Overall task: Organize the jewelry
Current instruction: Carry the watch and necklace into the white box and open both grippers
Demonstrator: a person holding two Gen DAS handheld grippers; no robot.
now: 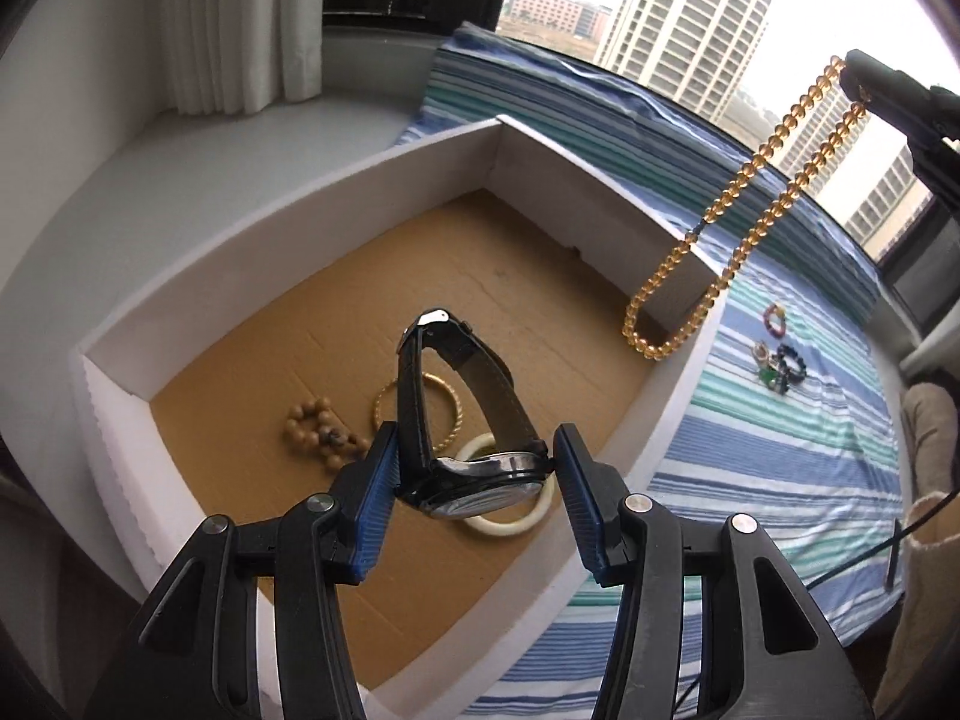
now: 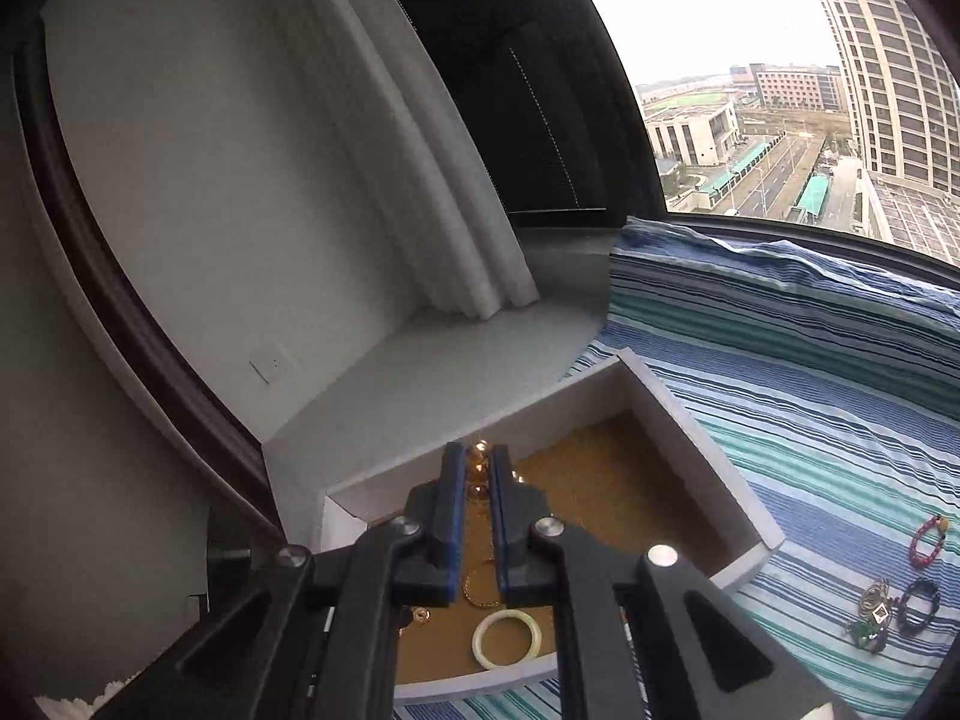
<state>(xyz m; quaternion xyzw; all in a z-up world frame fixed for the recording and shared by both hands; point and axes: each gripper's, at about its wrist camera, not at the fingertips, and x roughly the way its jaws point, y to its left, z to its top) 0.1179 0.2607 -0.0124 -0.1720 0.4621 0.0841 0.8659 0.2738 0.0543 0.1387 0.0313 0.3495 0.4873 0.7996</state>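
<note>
My left gripper (image 1: pixel 475 468) is shut on a black wristwatch (image 1: pixel 474 483) and holds it by its case above the white box (image 1: pixel 288 216), strap looped upward. The box has a brown cardboard floor holding a wooden bead bracelet (image 1: pixel 318 429), a gold bangle (image 1: pixel 447 414) and a white bangle (image 1: pixel 510 525). My right gripper (image 2: pixel 478 468) is shut on an amber bead necklace (image 2: pixel 478 465). In the left wrist view that necklace (image 1: pixel 729 246) hangs in a long loop over the box's right wall. The white bangle also shows in the right wrist view (image 2: pixel 507 639).
The box sits on a blue, green and white striped cloth (image 1: pixel 780 468). Loose jewelry lies on the cloth right of the box: a red bracelet (image 2: pixel 927 540), a dark bead bracelet (image 2: pixel 918 606) and small rings (image 2: pixel 870 615). A window, white curtain (image 1: pixel 234 24) and sill lie behind.
</note>
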